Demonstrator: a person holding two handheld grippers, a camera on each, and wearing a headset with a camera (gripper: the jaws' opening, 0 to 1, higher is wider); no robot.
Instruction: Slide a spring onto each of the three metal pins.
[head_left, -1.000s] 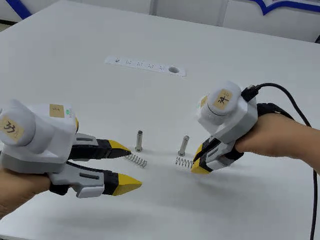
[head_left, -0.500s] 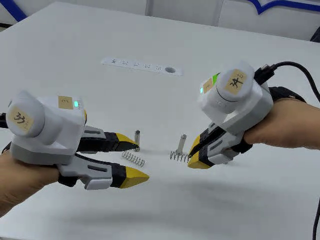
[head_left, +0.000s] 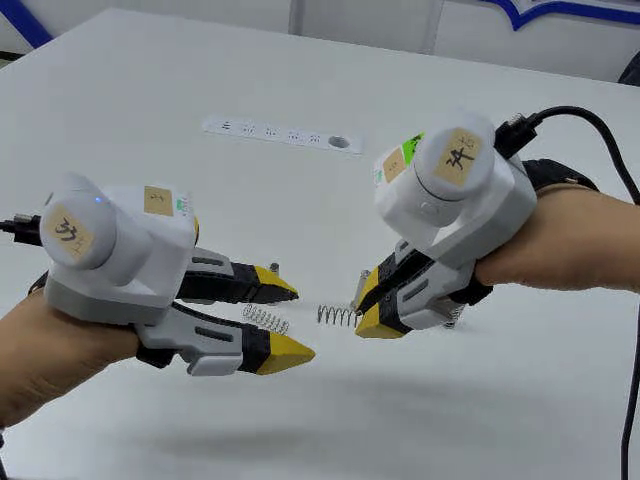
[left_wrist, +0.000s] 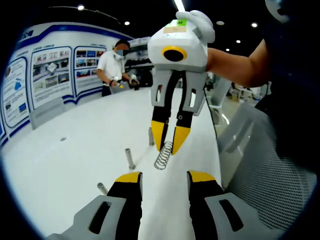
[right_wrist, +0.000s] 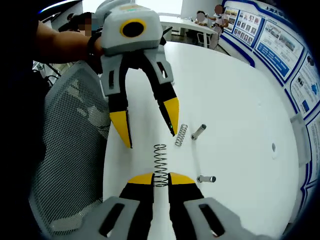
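1. At table centre, your right gripper (right_wrist: 161, 179) pinches a spring (right_wrist: 160, 163) by one end; hold it lightly.
2. Aim its free end at the metal pin (right_wrist: 206, 178), 3 o'clock of your jaws.
3. Your left gripper (head_left: 297, 320) gapes open, with the second spring (head_left: 264, 319) just beside it.

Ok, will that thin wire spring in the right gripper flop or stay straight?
The thin coiled wire spring juts straight out from the right gripper, so it probably keeps its shape. Its open coils suggest it bends if nudged. Held by one end, it might pivot.
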